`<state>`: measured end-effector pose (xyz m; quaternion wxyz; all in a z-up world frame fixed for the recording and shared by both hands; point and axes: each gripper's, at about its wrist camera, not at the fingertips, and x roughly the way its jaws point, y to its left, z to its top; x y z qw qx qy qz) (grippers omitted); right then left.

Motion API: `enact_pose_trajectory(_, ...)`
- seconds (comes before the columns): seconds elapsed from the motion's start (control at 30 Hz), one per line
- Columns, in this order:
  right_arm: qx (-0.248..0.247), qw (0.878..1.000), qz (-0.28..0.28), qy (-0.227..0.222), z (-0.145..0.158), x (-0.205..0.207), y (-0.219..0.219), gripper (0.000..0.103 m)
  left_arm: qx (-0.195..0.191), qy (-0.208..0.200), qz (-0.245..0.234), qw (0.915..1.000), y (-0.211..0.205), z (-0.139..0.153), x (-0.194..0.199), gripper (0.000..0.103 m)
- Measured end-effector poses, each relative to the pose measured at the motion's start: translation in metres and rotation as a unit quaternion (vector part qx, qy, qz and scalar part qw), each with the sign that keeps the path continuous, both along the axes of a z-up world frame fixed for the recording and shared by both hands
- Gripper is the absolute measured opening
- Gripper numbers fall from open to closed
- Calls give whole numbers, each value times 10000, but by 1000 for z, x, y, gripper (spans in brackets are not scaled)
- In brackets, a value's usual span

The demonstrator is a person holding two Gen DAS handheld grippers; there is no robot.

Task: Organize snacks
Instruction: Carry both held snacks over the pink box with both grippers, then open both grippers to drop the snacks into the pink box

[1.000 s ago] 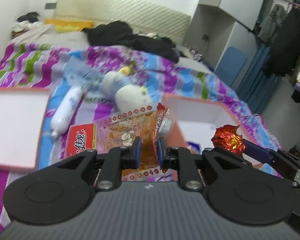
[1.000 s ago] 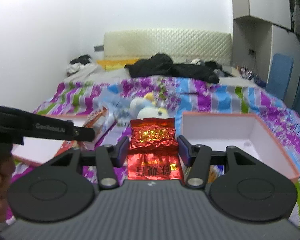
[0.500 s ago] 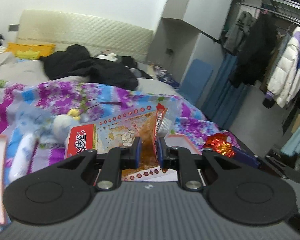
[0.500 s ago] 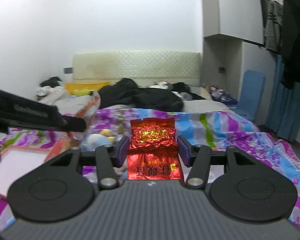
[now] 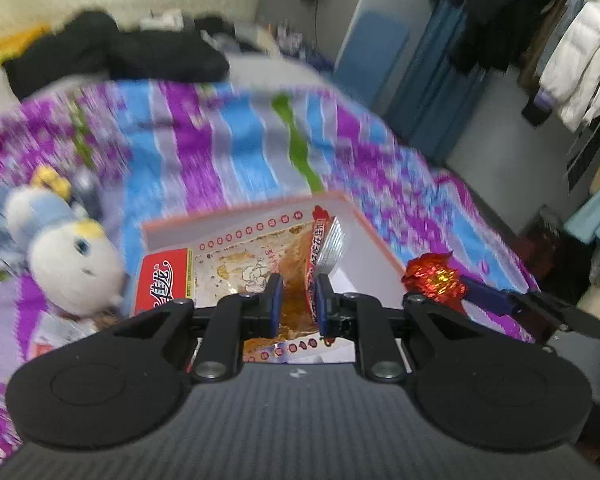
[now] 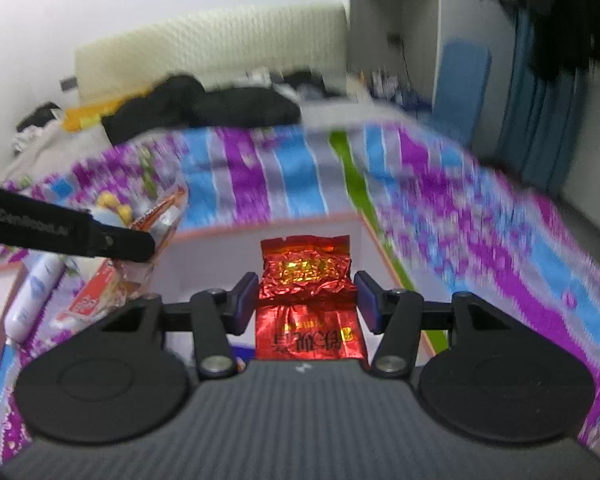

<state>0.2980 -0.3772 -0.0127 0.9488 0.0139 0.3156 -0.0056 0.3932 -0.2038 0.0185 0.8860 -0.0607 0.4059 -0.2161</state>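
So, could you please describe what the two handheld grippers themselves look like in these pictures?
Both look alike. The left gripper and right gripper each have a ribbed dark grey body, two round black discs, black linkage arms with silver pivot bolts, and dark blue pads on the fingers. In the right view, the left gripper's black side carries pale blurred lettering. No cables or sleeves show.

Each wrist camera looks forward and downward along its own fingers, close over the striped bed [image 5: 228,152]. Both views, somewhat blurred, share the white box [image 5: 376,260] and apparently the far headboard [image 6: 220,48].
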Motion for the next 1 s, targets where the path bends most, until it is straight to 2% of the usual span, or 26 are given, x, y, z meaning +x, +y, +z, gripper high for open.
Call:
enact_pose_trajectory(0.1, -70, 9992, -63, 376, -21, 13, -10, 55, 64, 369, -136, 9992, -15, -23, 23, 20)
enact_pose_trajectory(0.23, -171, 9967, -22, 793, -49, 24, -15, 55, 318, 607, -232, 9974, -32, -45, 40, 20)
enact_pose_trajectory(0.47, -53, 9946, 16, 1035, -70, 32, -17, 56, 364, 873, -247, 9952, -32, -63, 48, 21)
enact_pose_trajectory(0.53, 1, 9943, 36, 1063, -72, 34, -17, 56, 408, 891, -227, 9949, -31, -64, 47, 27)
enact_pose_trajectory(0.57, 51, 9942, 26, 1073, -72, 34, -17, 56, 404, 902, -219, 9949, -30, -64, 46, 32)
enact_pose_trajectory(0.63, 177, 9941, 12, 1074, -72, 32, -17, 61, 353, 856, -214, 9955, -27, -61, 43, 36)
enact_pose_trajectory(0.7, 222, 9944, 27, 1032, -69, 31, -16, 63, 330, 814, -185, 9960, -24, -56, 40, 47)
enact_pose_trajectory(0.8, 231, 9955, 59, 921, -59, 28, -12, 67, 281, 643, -200, 9973, -18, -45, 32, 53)
enact_pose_trajectory(1.0, 273, 9989, 17, 375, -20, 15, -6, 68, 118, 231, -130, 9996, 1, -9, 9, 55)
